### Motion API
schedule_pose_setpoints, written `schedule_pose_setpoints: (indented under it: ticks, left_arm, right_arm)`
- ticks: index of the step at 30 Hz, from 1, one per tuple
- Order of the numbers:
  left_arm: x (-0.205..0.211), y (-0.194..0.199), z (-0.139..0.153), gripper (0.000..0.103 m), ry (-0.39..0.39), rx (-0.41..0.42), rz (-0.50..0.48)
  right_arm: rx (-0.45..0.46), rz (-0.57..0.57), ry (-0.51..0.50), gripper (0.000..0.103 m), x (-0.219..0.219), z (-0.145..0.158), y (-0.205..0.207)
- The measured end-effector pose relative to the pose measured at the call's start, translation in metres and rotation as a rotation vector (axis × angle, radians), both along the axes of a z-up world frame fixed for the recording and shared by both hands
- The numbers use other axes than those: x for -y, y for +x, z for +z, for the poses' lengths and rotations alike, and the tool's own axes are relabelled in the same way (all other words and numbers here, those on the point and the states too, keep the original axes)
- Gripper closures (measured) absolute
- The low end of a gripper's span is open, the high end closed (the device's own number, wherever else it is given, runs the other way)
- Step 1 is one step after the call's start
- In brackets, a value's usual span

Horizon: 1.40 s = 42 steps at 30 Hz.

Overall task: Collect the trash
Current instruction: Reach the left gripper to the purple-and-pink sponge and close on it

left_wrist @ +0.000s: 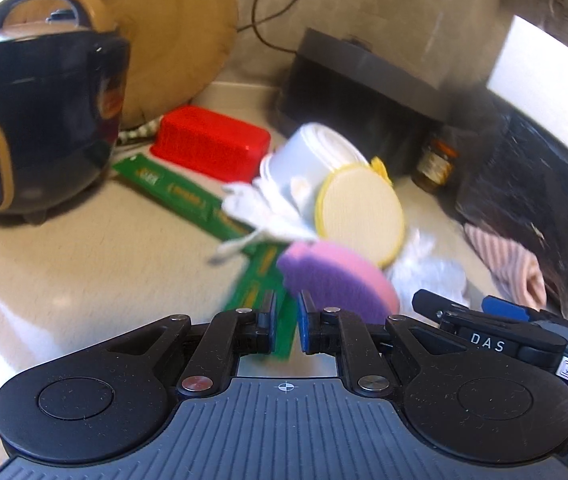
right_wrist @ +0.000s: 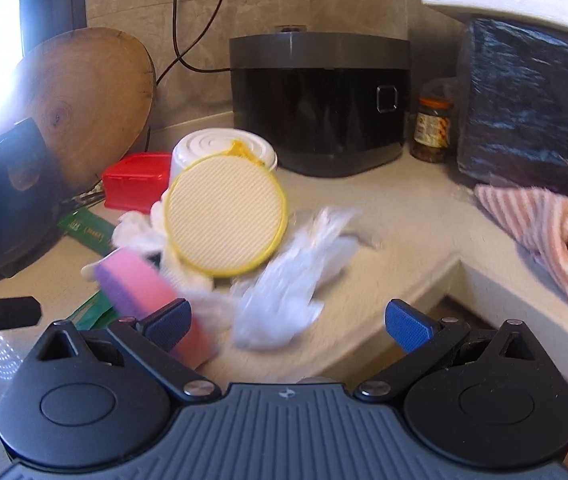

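Observation:
My left gripper (left_wrist: 286,330) is shut on the near end of a long green wrapper strip (left_wrist: 188,196) that trails across the counter toward a black rice cooker. A pink and purple sponge (left_wrist: 336,280) lies just right of its fingers. My right gripper (right_wrist: 288,322) stands open over a crumpled clear plastic bag (right_wrist: 288,284), not touching it, and the sponge (right_wrist: 152,292) sits against its left finger. Crumpled white tissue (left_wrist: 260,208) lies beside an upturned white bowl (right_wrist: 220,144) and a round yellow-rimmed pad (right_wrist: 224,220). The right gripper (left_wrist: 456,304) also shows in the left wrist view.
A black rice cooker (left_wrist: 32,120), a round wooden board (right_wrist: 84,100) and a red box (right_wrist: 136,178) stand on the left. A dark appliance (right_wrist: 320,100), a jar (right_wrist: 432,128), a black bag (right_wrist: 532,100) and a striped cloth (right_wrist: 544,232) line the back and right. The counter edge (right_wrist: 444,276) drops off at right.

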State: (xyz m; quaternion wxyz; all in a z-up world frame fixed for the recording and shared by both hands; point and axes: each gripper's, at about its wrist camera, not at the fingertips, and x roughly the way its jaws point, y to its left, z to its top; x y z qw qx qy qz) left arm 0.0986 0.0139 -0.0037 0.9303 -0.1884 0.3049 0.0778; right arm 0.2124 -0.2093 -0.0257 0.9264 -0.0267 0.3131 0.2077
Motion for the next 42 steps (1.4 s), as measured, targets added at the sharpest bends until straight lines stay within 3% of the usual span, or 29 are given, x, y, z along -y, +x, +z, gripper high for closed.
schedule_pose_setpoints:
  ticks: [3, 7, 10, 14, 17, 21, 24, 27, 32, 36, 42]
  left_arm:
    - [0.002, 0.018, 0.006, 0.09, -0.049, -0.02, 0.036]
    - [0.008, 0.029, 0.008, 0.09, -0.019, -0.063, 0.069]
    - [0.005, 0.029, 0.005, 0.09, -0.024, -0.082, 0.074]
    - [0.003, 0.023, 0.006, 0.09, -0.033, -0.007, 0.033]
    - [-0.003, 0.02, 0.002, 0.09, -0.091, 0.027, 0.023]
    - [-0.01, 0.025, -0.009, 0.09, -0.177, 0.069, 0.035]
    - [-0.011, 0.024, -0.011, 0.09, -0.222, 0.093, 0.068]
    - [-0.006, 0.017, -0.013, 0.09, -0.198, 0.101, 0.072]
    - [0.007, 0.006, -0.022, 0.09, -0.206, 0.102, 0.199]
    - [0.039, 0.004, -0.02, 0.09, -0.192, 0.096, 0.272]
    - [0.084, 0.02, -0.013, 0.09, -0.029, 0.071, 0.361]
  right_arm:
    - [-0.02, 0.031, 0.01, 0.0, 0.006, -0.002, 0.037]
    - [-0.092, 0.06, 0.077, 0.0, 0.014, -0.009, 0.075]
    - [-0.092, 0.068, 0.138, 0.0, 0.017, -0.009, 0.079]
    - [-0.092, 0.046, 0.208, 0.0, 0.02, -0.014, 0.074]
    - [-0.14, 0.014, 0.115, 0.0, 0.011, -0.014, 0.063]
    - [-0.121, 0.034, -0.057, 0.0, -0.006, -0.016, 0.049]
    - [-0.099, 0.063, -0.123, 0.0, -0.014, -0.017, 0.04]
    - [-0.121, 0.093, -0.119, 0.0, -0.021, -0.022, 0.037]
    - [-0.122, 0.188, -0.097, 0.0, -0.029, -0.034, 0.029]
    - [-0.106, 0.26, -0.074, 0.0, -0.01, -0.032, 0.024]
    - [-0.089, 0.21, -0.012, 0.0, 0.036, -0.029, 0.06]
